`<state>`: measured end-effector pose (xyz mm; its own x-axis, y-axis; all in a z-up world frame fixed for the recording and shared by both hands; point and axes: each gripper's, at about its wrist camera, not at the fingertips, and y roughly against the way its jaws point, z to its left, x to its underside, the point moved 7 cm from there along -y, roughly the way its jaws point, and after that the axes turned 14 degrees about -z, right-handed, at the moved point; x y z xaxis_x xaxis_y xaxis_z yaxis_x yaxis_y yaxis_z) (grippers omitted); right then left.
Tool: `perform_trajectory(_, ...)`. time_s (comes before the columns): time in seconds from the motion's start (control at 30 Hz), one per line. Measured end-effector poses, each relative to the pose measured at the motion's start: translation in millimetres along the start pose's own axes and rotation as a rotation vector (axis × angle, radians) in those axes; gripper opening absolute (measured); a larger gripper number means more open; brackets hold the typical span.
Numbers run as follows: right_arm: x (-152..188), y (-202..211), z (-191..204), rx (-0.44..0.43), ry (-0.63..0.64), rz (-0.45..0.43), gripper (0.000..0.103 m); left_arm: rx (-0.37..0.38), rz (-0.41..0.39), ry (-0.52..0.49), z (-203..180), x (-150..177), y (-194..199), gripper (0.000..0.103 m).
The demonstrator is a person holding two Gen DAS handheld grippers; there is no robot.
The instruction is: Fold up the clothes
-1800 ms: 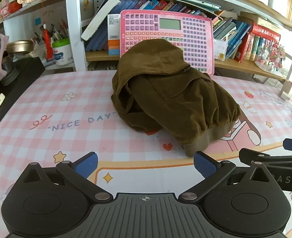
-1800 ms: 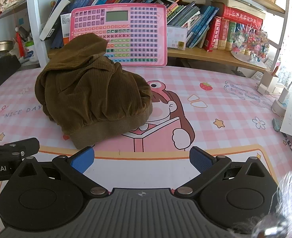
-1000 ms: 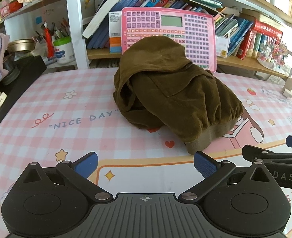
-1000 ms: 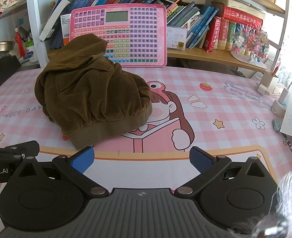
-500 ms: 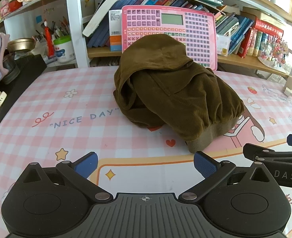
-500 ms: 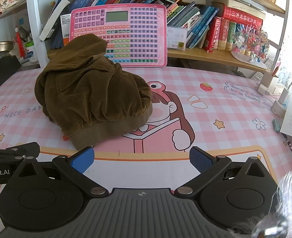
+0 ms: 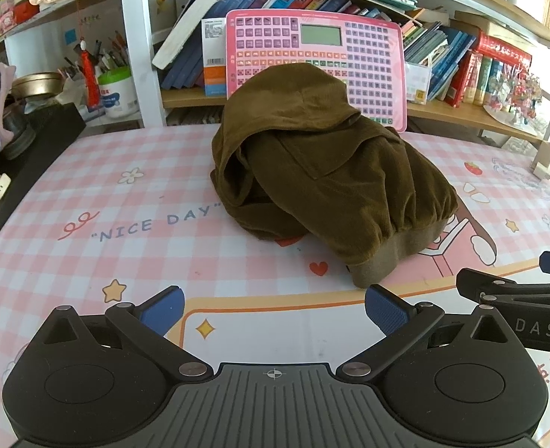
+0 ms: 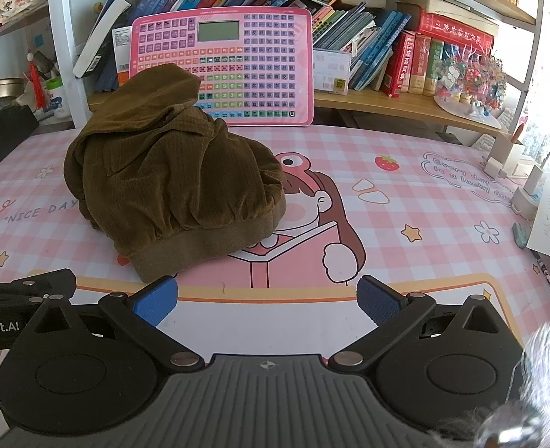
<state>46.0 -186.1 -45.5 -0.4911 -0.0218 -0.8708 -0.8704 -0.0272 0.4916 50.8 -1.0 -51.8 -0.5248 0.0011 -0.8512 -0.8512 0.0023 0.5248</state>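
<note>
Both tongs hover low over the near edge of the surface (image 7: 88, 194), a desk covered by a pink-and-white checked cartoon mat, level and pointing toward 12 o'clock at the shelves. Left tongs (image 7: 273, 308): blue-padded fingers (image 7: 162, 308) spread wide, nothing between them, only bare mat showing in the gap. Right tongs (image 8: 267, 300): blue-padded fingers (image 8: 377, 302) likewise spread wide and empty. The two tools sit side by side; in the left wrist view the right tool's black finger and blue tip reach in at 3 o'clock, and in the right wrist view the left tool's finger shows at 9 o'clock. The crumpled olive-brown corduroy garment with a ribbed hem band (image 7: 323, 171) lies in an unfolded heap at mid-surface, at 12 to 1 o'clock from the left tongs and at 11 o'clock from the right tongs (image 8: 174, 179). Its ribbed band faces the tongs, close to the left tool's right pad but apart from it; neither tool touches the cloth. The heap partly covers the mat's "NICE DAY" lettering and the cartoon girl print. Behind the garment at 12 o'clock, a pink rectangular learning tablet with a grid of keys and a small screen (image 8: 237, 56) leans upright against a row of books on the wooden shelf (image 8: 387, 48).
</note>
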Motion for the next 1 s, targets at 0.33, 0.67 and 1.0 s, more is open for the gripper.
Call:
perform_trajectory(0.33,0.7,-0.3,-0.4,-0.002,-0.001,0.001,0.103,-0.005,0.005,-0.004,-0.9,0.0,-0.7,0.103)
perform_trajectory(0.67,0.7,-0.5,-0.6,-0.002,-0.002,0.001,0.103,-0.006,0.006,-0.004,-0.9,0.6,-1.0,0.103)
perform_trajectory(1.0,0.2,-1.0,-1.1,-0.003,-0.003,0.0,0.103,-0.009,0.005,-0.001,-0.8,0.9,-0.7,0.103)
